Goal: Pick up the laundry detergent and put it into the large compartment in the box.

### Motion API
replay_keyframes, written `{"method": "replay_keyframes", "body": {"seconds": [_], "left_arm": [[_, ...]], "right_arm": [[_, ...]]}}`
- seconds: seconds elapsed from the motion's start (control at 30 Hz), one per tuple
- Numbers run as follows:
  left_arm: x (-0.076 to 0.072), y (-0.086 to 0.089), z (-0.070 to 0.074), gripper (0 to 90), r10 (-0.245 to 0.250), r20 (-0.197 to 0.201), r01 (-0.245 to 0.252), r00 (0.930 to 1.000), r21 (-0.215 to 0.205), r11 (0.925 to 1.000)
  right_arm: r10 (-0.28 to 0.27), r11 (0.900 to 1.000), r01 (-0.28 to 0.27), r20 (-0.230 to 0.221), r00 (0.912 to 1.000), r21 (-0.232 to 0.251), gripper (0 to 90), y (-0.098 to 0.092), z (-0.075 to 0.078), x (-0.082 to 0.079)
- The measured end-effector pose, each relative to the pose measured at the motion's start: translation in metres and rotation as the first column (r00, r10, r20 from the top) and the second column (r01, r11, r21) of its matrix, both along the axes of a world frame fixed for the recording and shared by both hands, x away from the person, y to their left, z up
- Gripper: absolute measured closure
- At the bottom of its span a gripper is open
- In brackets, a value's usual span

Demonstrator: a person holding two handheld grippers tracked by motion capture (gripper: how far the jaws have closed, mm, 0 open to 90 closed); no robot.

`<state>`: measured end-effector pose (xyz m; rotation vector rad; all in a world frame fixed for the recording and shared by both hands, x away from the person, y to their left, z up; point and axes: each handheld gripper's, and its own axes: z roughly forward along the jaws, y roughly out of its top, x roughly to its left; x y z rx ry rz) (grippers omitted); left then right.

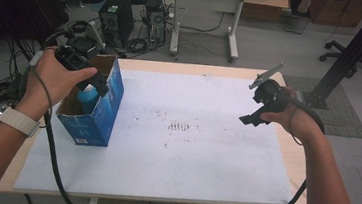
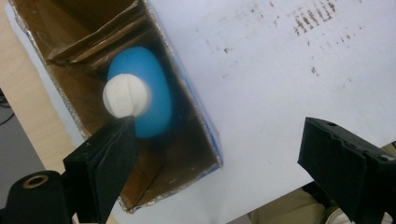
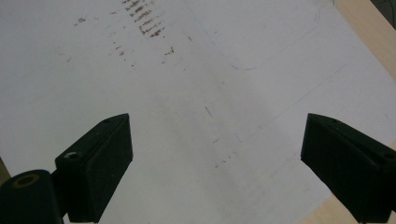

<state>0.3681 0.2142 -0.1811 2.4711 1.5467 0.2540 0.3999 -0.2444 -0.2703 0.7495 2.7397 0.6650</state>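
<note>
i hold my left gripper [image 1: 101, 85] over the open top of a blue box [image 1: 98, 119] that stands at the left end of the table [image 1: 289, 157]. its jaws are wide apart and hold nothing. in the left gripper view one jaw sits over the box and the other jaw sits out over the white sheet [image 2: 261, 93], so the box's near wall lies between them. inside the box is a blue bottle [image 2: 156, 100] with a white cap [image 2: 126, 95]. the cap points up at me and sits right by the tip of my left jaw, but i cannot tell if they touch. the bottle stands in the brown inside of the box, next to a folded card flap [image 2: 100, 42]. in the high view the bottle [image 1: 88, 98] peeks out just under my left gripper. my left hand [image 1: 58, 77] has a white watch band [image 1: 16, 120] on the wrist. my right gripper [image 1: 248, 119] is far over on the right side of the table, well apart from the box and the bottle. its jaws are wide apart too and hold nothing. they hang above the white sheet [image 3: 196, 116], which has small brown marks [image 3: 144, 23] on it. the wood edge of the table [image 3: 369, 28] shows at the corner in the right gripper view.
</note>
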Motion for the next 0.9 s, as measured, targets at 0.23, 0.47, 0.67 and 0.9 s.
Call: {"method": "replay_keyframes", "body": {"seconds": [0.23, 0.47, 0.67, 0.9], "left_arm": [[-0.002, -0.005, 0.002, 12.4, -0.023, -0.006, 0.023, 0.9997, 0.006, 0.9997], [-0.005, -0.012, 0.002, 12.4, -0.058, -0.012, 0.058, 0.9982, 0.001, 0.9983], [-0.008, -0.017, 0.003, 12.4, -0.092, -0.018, 0.092, 0.9956, -0.007, 0.9957], [-0.010, -0.022, 0.003, 12.4, -0.124, -0.024, 0.124, 0.9920, -0.017, 0.9922]], "right_arm": [[-0.001, 1.000, 0.001, 0.000, 1.0000, 0.001, 9.2, 0.000, 0.000, 0.000], [-0.003, 1.000, 0.003, 0.001, 1.0000, 0.002, 9.2, -0.001, 0.000, 0.000], [-0.003, 1.000, 0.003, 0.000, 1.0000, 0.002, 9.2, -0.002, 0.000, -0.001], [-0.002, 1.000, 0.002, 0.001, 1.0000, 0.003, 9.1, 0.000, 0.000, -0.001]]}}
